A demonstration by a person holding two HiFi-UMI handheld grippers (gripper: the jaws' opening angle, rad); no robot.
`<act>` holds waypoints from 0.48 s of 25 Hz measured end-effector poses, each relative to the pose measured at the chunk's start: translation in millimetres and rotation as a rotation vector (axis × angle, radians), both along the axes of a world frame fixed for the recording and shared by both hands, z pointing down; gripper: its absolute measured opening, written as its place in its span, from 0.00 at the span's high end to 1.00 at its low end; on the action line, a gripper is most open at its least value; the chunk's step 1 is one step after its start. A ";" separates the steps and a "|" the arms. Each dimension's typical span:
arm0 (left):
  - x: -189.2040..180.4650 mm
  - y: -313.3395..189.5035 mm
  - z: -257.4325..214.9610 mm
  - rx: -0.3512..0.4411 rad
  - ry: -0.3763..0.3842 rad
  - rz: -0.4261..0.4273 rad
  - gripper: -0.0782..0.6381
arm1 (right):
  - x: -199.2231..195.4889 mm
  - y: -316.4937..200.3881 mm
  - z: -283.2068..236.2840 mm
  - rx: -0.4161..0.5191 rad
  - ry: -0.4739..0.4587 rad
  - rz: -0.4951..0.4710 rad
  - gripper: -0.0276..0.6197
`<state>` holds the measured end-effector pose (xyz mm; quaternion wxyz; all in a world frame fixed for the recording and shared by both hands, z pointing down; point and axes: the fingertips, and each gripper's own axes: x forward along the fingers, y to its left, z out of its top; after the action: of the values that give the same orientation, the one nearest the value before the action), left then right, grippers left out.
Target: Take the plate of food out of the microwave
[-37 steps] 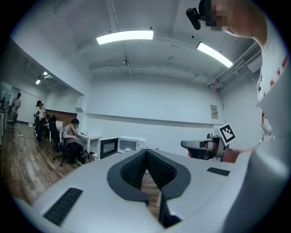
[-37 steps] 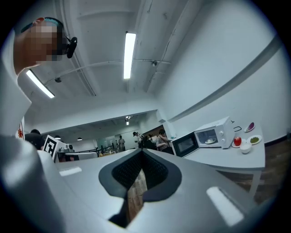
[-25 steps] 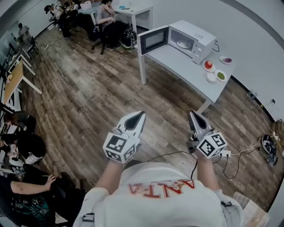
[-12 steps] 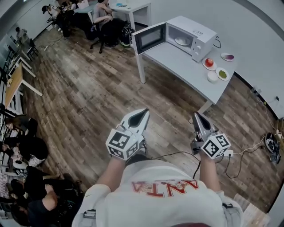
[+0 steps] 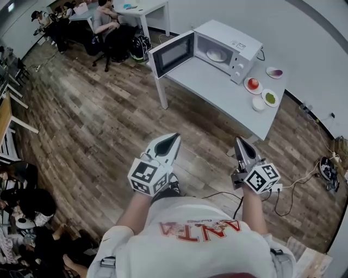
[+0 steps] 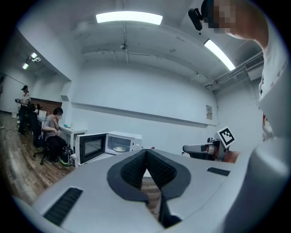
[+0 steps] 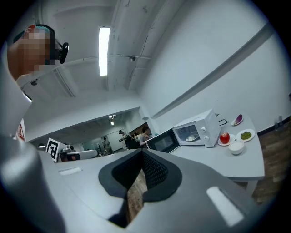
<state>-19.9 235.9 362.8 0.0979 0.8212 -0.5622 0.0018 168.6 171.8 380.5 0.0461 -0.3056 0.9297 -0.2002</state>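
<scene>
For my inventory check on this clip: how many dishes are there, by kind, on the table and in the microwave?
Plates on the table: 3 (red-food plate, green-food plate, purple-food plate)
Plates inside the microwave: 1 (plate of food)
Bowls: 1 (white bowl)
Total: 5

A wood-plank floor [image 5: 98, 108] fills the left and middle of the head view. At upper right a white tabletop [image 5: 217, 81] stands by a pale wall [image 5: 315, 38]. At upper left, people [image 5: 106, 19] sit at a desk [image 5: 147, 6]. A ceiling strip light [image 6: 129, 18] glows at the top of the left gripper view.
</scene>
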 end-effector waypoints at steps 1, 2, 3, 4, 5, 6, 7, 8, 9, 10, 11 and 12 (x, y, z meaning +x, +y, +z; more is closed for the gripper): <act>-12.2 -10.0 1.6 -0.007 0.002 0.001 0.88 | -11.6 -10.1 0.3 -0.005 0.000 0.004 0.95; -24.7 -19.3 3.6 -0.013 0.004 0.001 0.88 | -23.7 -19.5 1.8 -0.012 0.004 0.007 0.95; -37.0 -28.1 5.6 -0.018 0.008 0.000 0.88 | -35.8 -28.4 4.5 -0.021 0.011 0.008 0.95; -49.2 -36.4 7.6 -0.022 0.011 -0.001 0.88 | -47.7 -36.9 7.9 -0.032 0.021 0.009 0.95; -61.3 -44.4 9.4 -0.025 0.014 -0.002 0.88 | -59.6 -45.1 11.0 -0.042 0.029 0.010 0.95; -73.4 -52.3 11.0 -0.028 0.017 -0.002 0.88 | -71.4 -52.8 12.9 -0.049 0.035 0.011 0.95; -85.3 -60.0 12.4 -0.031 0.020 -0.001 0.88 | -83.0 -60.0 13.4 -0.051 0.038 0.011 0.95; -96.2 -67.3 13.7 -0.033 0.021 0.001 0.88 | -93.8 -66.5 12.9 -0.050 0.040 0.011 0.95; -105.9 -74.5 14.8 -0.034 0.022 0.005 0.88 | -103.2 -72.4 11.8 -0.047 0.043 0.011 0.95; -113.9 -81.8 15.4 -0.033 0.022 0.009 0.88 | -110.9 -78.1 11.3 -0.046 0.045 0.014 0.95; -120.4 -89.3 15.5 -0.031 0.022 0.013 0.88 | -116.7 -83.6 11.8 -0.049 0.049 0.018 0.95; -125.2 -96.5 15.1 -0.027 0.022 0.016 0.88 | -121.0 -88.8 13.3 -0.055 0.053 0.023 0.95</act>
<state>-145.1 139.3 377.9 0.1154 0.8244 -0.5542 0.0011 47.6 83.0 393.9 0.0152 -0.3227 0.9212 -0.2167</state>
